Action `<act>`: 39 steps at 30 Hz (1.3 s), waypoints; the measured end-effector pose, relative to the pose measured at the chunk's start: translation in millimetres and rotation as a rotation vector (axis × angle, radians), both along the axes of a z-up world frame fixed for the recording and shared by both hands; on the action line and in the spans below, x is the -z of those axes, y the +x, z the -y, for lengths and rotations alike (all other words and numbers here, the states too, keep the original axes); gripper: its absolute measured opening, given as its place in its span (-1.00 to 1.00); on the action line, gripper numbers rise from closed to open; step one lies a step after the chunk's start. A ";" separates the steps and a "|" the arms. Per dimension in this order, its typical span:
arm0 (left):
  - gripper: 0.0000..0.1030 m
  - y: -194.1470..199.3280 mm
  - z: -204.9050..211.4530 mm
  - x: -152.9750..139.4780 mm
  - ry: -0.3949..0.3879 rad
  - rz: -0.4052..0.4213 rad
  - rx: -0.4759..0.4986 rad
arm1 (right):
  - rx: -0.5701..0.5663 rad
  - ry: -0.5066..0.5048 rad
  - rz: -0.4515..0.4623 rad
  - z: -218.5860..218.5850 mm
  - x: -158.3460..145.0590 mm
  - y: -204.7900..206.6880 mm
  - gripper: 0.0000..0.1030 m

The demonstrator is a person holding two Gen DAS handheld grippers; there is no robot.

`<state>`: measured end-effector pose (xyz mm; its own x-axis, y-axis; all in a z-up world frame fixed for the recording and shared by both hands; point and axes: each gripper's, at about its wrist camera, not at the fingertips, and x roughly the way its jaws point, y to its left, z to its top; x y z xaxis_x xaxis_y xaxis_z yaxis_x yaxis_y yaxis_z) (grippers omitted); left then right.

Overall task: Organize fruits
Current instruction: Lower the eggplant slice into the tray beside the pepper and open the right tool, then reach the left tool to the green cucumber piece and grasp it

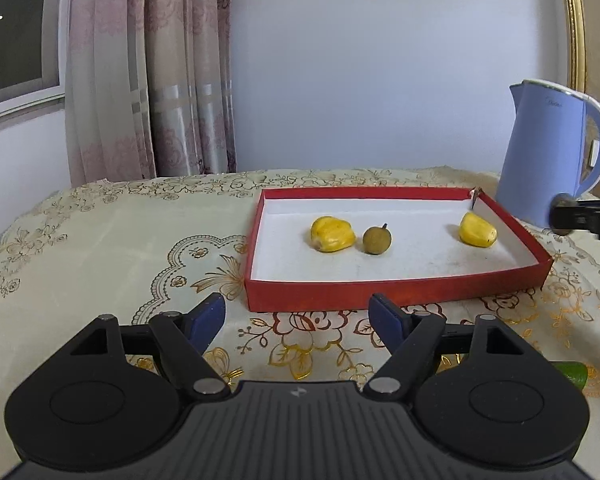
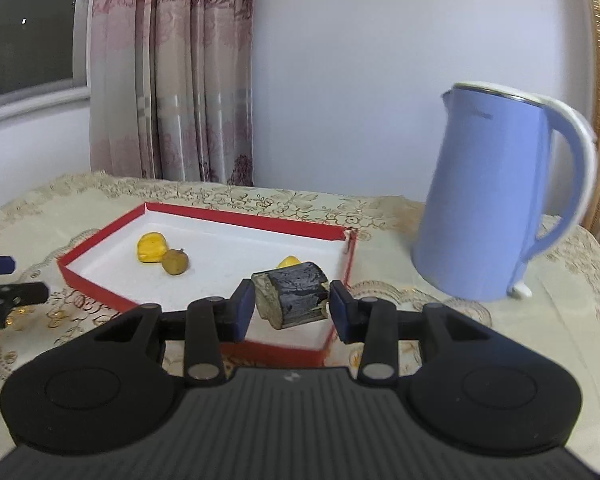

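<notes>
**Dark chunk held over red tray**

R gripper (image 2: 292,306), lower centre of its view, clamped on a dark, pale-ended chunk (image 2: 294,298) over the red tray (image 2: 204,214) near corner; L gripper (image 1: 298,318) wide apart, empty, above cloth at bottom centre; tray mid-frame holds two yellow pieces (image 1: 332,234) (image 1: 477,230) & small brown round fruit (image 1: 377,241); blue kettle (image 1: 540,152) at right

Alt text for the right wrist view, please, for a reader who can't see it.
The right gripper holds a dark, short cut chunk between its blue fingers, above the near corner of a red tray. In the tray lie two yellow pieces and a round brownish fruit; a blue kettle stands to the right.
</notes>
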<state>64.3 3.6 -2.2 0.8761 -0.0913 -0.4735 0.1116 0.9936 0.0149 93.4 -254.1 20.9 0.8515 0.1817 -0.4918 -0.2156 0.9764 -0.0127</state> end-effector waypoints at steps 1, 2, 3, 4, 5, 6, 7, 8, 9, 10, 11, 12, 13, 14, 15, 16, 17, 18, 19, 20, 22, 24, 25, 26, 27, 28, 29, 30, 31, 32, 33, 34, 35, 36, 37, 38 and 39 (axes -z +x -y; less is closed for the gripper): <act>0.53 -0.9 -0.6 -0.1 0.003 0.007 -0.002 | -0.010 0.001 -0.015 -2.6 1.2 8.2 -0.26; 0.53 -1.1 -0.2 0.6 0.015 0.011 -0.013 | -0.020 0.004 -0.031 -5.9 2.8 16.6 -0.26; 0.53 -1.3 0.7 1.4 0.030 0.015 -0.021 | -0.033 0.008 -0.049 -10.0 5.1 25.7 -0.26; 0.53 -1.5 1.9 2.4 0.046 0.020 -0.024 | -0.042 0.009 -0.063 -14.6 7.5 33.5 -0.26; 0.53 -1.4 2.9 2.9 0.057 0.023 -0.025 | -0.047 0.007 -0.073 -19.2 9.9 41.4 -0.26; 0.53 -1.4 3.3 3.4 0.064 0.024 -0.024 | -0.051 0.001 -0.081 -24.0 12.5 48.9 -0.26; 0.53 -0.8 3.1 4.0 0.067 0.022 -0.024 | -0.055 -0.007 -0.090 -28.6 14.8 55.8 -0.26; 0.53 0.1 2.7 4.7 0.068 0.018 -0.026 | -0.059 -0.017 -0.099 -33.7 17.3 62.3 -0.26; 0.53 1.0 2.0 5.1 0.069 0.014 -0.029 | -0.062 -0.028 -0.107 -38.5 19.6 69.8 -0.26; 0.53 2.1 0.8 5.6 0.068 0.011 -0.036 | -0.064 -0.036 -0.115 -42.4 21.8 75.8 -0.26; 0.53 2.9 -0.7 5.7 0.066 0.010 -0.042 | -0.067 -0.044 -0.128 -46.0 24.5 81.1 -0.26; 0.53 3.5 -2.3 5.8 0.062 0.008 -0.046 | -0.070 -0.055 -0.144 -49.9 27.5 87.2 -0.26; 0.53 4.3 -3.6 5.9 0.058 0.005 -0.051 | -0.065 -0.067 -0.152 -52.5 30.0 91.0 -0.26; 0.53 4.7 -4.8 5.7 0.054 0.003 -0.055 | -0.057 -0.085 -0.159 -55.7 32.8 94.9 -0.26; 0.53 4.8 -5.9 5.2 0.050 0.002 -0.057 | -0.052 -0.095 -0.167 -56.4 35.3 98.0 -0.26; 0.53 5.1 -7.1 4.7 0.045 0.002 -0.060 | -0.045 -0.100 -0.175 -57.6 37.3 100.4 -0.26; 0.53 4.8 -8.1 4.3 0.041 0.002 -0.063 | -0.039 -0.105 -0.183 -58.2 39.0 102.5 -0.26; 0.53 4.8 -8.8 4.0 0.039 0.001 -0.065 | -0.036 -0.114 -0.189 -59.3 40.9 103.5 -0.26; 0.53 5.0 -9.2 3.9 0.037 0.000 -0.068 | -0.039 -0.125 -0.189 -59.7 42.4 103.2 -0.25; 0.53 5.1 -9.6 3.9 0.034 -0.001 -0.069 | -0.038 -0.138 -0.189 -61.0 43.4 102.9 -0.02; 0.53 4.5 -9.7 3.6 0.029 -0.003 -0.069 | -0.033 -0.155 -0.162 -62.7 42.1 99.8 0.26; 0.53 4.6 -10.1 3.5 0.026 -0.003 -0.066 | -0.017 -0.154 -0.146 -61.7 35.3 94.4 0.27; 0.53 4.4 -10.2 3.5 0.024 -0.005 -0.063 | -0.013 -0.150 -0.129 -60.7 30.0 88.6 0.27; 0.53 4.0 -9.9 3.5 0.023 -0.007 -0.051 | -0.011 -0.146 -0.106 -59.4 23.0 78.9 0.27; 0.53 3.9 -9.6 3.5 0.023 -0.008 -0.038 | -0.009 -0.147 -0.084 -58.2 16.0 69.3 0.27; 0.53 2.9 -8.4 3.4 0.025 -0.008 -0.025 | -0.006 -0.148 -0.057 -56.6 8.9 56.8 0.27; 0.53 1.4 -6.8 3.0 0.030 -0.004 -0.007 | -0.002 -0.145 -0.031 -54.2 2.2 44.0 0.34; 0.53 -0.6 -4.0 2.8 0.040 0.000 0.020 | 0.000 -0.140 -0.002 -51.9 -5.0 27.5 0.42; 0.53 -3.3 0.0 3.0 0.057 0.006 0.047 | -0.003 -0.137 0.025 -49.6 -10.1 10.7 0.46; 0.53 -5.6 3.8 3.3 0.075 0.012 0.069 | -0.002 -0.140 0.048 -47.7 -13.9 -3.8 0.52; 0.53 -7.5 7.5 3.5 0.096 0.021 0.094 | 0.008 -0.144 0.077 -45.9 -16.3 -21.3 0.54; 0.53 -10.3 12.0 4.2 0.121 0.031 0.122 | 0.023 -0.144 0.100 -44.5 -16.7 -35.1 0.56; 0.53 -12.9 15.7 4.8 0.144 0.038 0.150 | 0.039 -0.138 0.119 -42.8 -15.5 -47.7 0.58; 0.53 -15.0 18.6 5.4 0.161 0.045 0.172 | 0.058 -0.123 0.136 -41.2 -12.4 -60.2 0.59; 0.53 -17.3 21.1 5.7 0.176 0.053 0.195 | 0.070 -0.104 0.144 -39.4 -8.5 -68.2 0.59; 0.53 -19.1 22.9 6.0 0.187 0.058 0.221 | 0.078 -0.085 0.146 -37.4 -4.3 -73.5 0.61; 0.53 -20.9 24.3 6.6 0.194 0.062 0.244 | 0.086 -0.060 0.145 -34.6 0.7 -76.1 0.61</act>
